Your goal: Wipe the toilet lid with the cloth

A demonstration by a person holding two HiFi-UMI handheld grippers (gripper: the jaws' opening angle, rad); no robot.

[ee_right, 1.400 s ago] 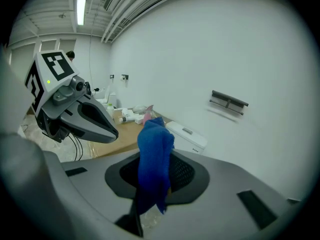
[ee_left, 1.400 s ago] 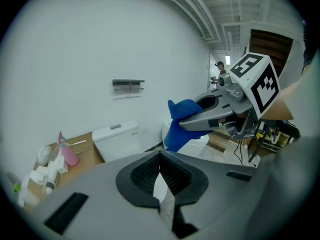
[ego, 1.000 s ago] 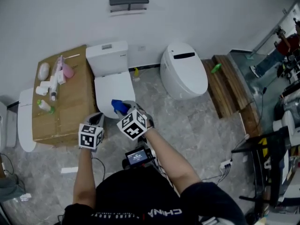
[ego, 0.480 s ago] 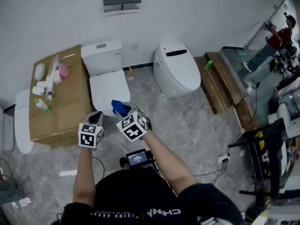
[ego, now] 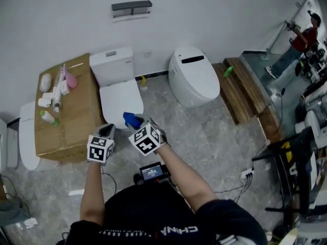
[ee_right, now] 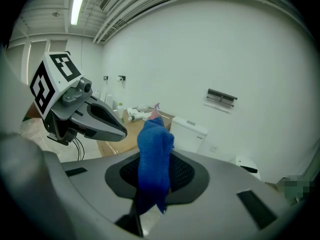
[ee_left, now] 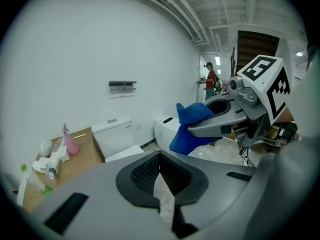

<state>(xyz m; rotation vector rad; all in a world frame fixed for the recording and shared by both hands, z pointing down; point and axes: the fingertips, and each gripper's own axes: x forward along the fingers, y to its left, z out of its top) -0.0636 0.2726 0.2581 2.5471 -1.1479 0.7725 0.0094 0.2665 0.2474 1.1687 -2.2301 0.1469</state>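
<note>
A square white toilet stands against the wall, its closed lid point(ego: 121, 99) flat and bare; it also shows in the left gripper view point(ee_left: 125, 153) and the right gripper view point(ee_right: 189, 133). My right gripper point(ego: 134, 120) is shut on a blue cloth point(ego: 132, 119), held in the air just in front of the lid's near edge. The cloth point(ee_right: 154, 159) stands up between the right jaws and hangs bunched in the left gripper view point(ee_left: 190, 129). My left gripper point(ego: 106, 132) is shut and empty, beside the toilet's front left corner.
A cardboard box point(ego: 76, 116) with bottles and tubes point(ego: 57, 93) sits left of the toilet. A rounded white toilet point(ego: 193, 78) stands to the right, then a wooden step point(ego: 245, 93). A person point(ego: 301, 40) stands far right. Cables and a small screen point(ego: 152, 173) lie by my feet.
The view has shifted a little; both grippers hold the same pose in front of the toilet, with the blue cloth still in the right one.
</note>
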